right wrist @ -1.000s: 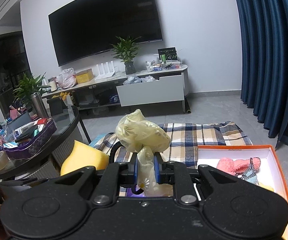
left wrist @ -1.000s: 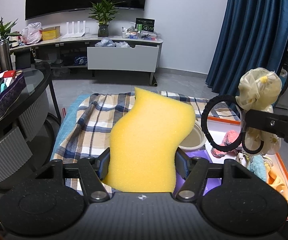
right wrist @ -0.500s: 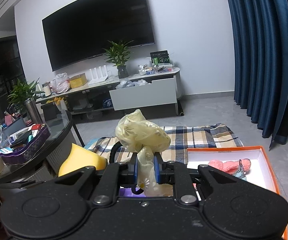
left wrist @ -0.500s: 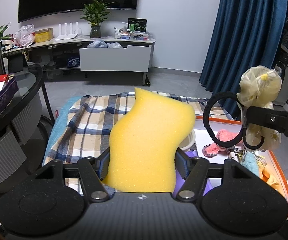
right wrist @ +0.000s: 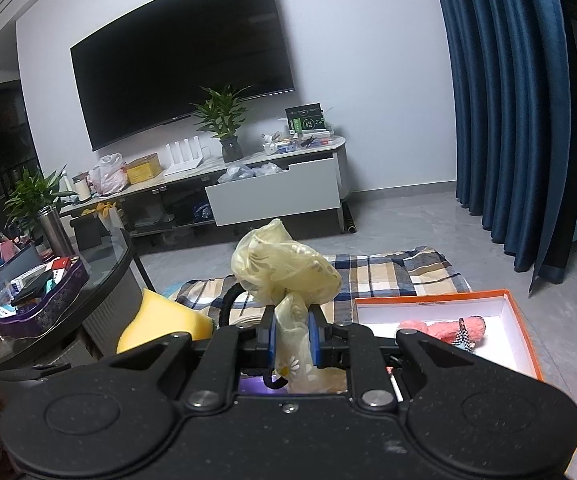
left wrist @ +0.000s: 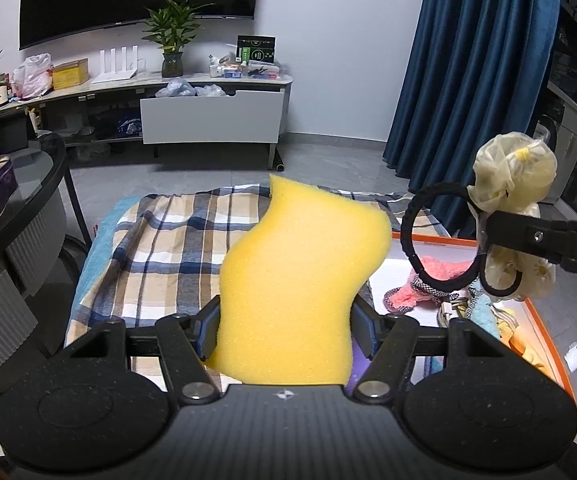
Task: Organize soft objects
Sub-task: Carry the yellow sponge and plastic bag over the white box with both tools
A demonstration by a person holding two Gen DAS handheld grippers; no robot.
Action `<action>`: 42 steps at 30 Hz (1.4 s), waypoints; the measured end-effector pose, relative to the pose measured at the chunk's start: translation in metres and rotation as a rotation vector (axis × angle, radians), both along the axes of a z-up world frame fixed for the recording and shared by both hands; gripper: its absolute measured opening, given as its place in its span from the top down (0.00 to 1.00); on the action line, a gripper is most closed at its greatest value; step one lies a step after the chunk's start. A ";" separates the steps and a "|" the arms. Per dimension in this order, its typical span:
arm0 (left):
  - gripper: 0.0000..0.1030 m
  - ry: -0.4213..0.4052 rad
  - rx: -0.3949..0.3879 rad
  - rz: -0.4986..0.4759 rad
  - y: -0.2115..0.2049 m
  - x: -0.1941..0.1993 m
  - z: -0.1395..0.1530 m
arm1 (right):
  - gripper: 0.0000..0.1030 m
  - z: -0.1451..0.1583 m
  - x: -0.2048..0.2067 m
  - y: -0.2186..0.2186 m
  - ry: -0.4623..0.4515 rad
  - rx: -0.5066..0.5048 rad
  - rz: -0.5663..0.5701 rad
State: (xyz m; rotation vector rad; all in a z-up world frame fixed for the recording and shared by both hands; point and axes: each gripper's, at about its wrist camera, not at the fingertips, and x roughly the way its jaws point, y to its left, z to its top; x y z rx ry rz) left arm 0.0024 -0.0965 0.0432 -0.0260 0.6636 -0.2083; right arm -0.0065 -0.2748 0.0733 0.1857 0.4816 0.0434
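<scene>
We have the yellow sponge [left wrist: 300, 292] pinched at its narrow lower part by the left gripper [left wrist: 284, 330], whose jaws stand about half open because the foam fills the gap between the pads. Most of the sponge stands free above the pads, leaning toward one o'clock, with its waist squeezed in where they press. It hangs in the air over the plaid cloth [left wrist: 168, 248], not resting on anything.

At three o'clock from the sponge, the right gripper [right wrist: 292, 334] has its jaws nearly closed on a thin tail of the pale yellow hair tie [right wrist: 284, 270]. The thin fabric needs only a narrow pinch. Its gauzy bow puffs out above the pads, and the black elastic loop [left wrist: 440, 240] dangles off toward the sponge, free and unsupported.

Below and beyond the hair tie, at about four o'clock from the sponge, lies the orange-rimmed box [right wrist: 522, 334] with a white floor. A pink fluffy piece [right wrist: 440, 328] already rests inside, with other soft bits near it, so we judge this box to be where the soft things are collected.

Both items are held clear of the cloth, probably for carrying to the box. The hair tie is nearer to it.
</scene>
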 end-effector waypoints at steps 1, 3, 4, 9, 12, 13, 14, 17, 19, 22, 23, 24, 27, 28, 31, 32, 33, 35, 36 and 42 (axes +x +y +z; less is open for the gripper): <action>0.36 0.000 0.000 -0.002 0.000 0.000 0.000 | 0.81 0.000 0.000 -0.001 0.000 0.001 -0.003; 0.36 0.000 0.001 -0.007 -0.002 -0.001 0.000 | 0.80 0.000 0.000 -0.003 0.001 0.004 -0.009; 0.36 0.000 0.002 -0.010 -0.003 0.000 0.000 | 0.80 0.000 0.001 -0.005 0.002 0.005 -0.011; 0.36 -0.001 0.004 -0.025 -0.007 0.000 0.000 | 0.80 -0.001 0.000 -0.009 0.002 0.009 -0.027; 0.36 0.000 0.005 -0.034 -0.010 0.001 0.000 | 0.80 -0.002 -0.002 -0.011 0.002 0.012 -0.037; 0.36 0.001 0.005 -0.038 -0.012 0.001 0.000 | 0.80 -0.002 -0.002 -0.012 0.003 0.012 -0.041; 0.36 0.002 0.006 -0.041 -0.013 0.001 0.000 | 0.80 -0.003 -0.003 -0.014 0.003 0.013 -0.044; 0.36 0.002 0.006 -0.052 -0.018 0.000 -0.001 | 0.80 -0.005 -0.003 -0.019 0.005 0.016 -0.054; 0.36 0.002 0.007 -0.058 -0.020 0.001 -0.001 | 0.80 -0.005 -0.004 -0.021 0.005 0.018 -0.061; 0.36 0.001 0.010 -0.068 -0.024 0.002 0.000 | 0.80 -0.005 -0.005 -0.025 0.003 0.021 -0.071; 0.36 0.002 0.010 -0.072 -0.025 0.002 -0.001 | 0.80 -0.004 -0.005 -0.027 0.003 0.022 -0.074; 0.36 0.002 0.010 -0.076 -0.026 0.002 -0.001 | 0.80 -0.004 -0.006 -0.028 0.002 0.023 -0.078; 0.36 0.002 0.012 -0.089 -0.029 0.001 -0.001 | 0.80 -0.005 -0.006 -0.033 0.001 0.027 -0.093; 0.36 0.002 0.013 -0.093 -0.031 0.001 -0.001 | 0.80 -0.005 -0.007 -0.035 0.001 0.028 -0.098; 0.36 0.006 0.014 -0.107 -0.036 0.002 -0.002 | 0.80 -0.005 -0.008 -0.040 0.000 0.030 -0.113; 0.36 0.007 0.013 -0.113 -0.038 0.002 -0.002 | 0.80 -0.006 -0.009 -0.042 0.001 0.030 -0.118; 0.36 0.008 0.013 -0.117 -0.039 0.003 -0.002 | 0.80 -0.006 -0.009 -0.044 0.000 0.030 -0.124; 0.36 0.008 0.013 -0.129 -0.042 0.004 -0.002 | 0.80 -0.006 -0.010 -0.050 0.001 0.033 -0.142; 0.36 0.007 0.014 -0.135 -0.044 0.005 -0.002 | 0.80 -0.007 -0.011 -0.053 0.001 0.034 -0.151; 0.36 0.016 0.010 -0.172 -0.054 0.007 -0.004 | 0.79 -0.009 -0.014 -0.069 -0.001 0.031 -0.201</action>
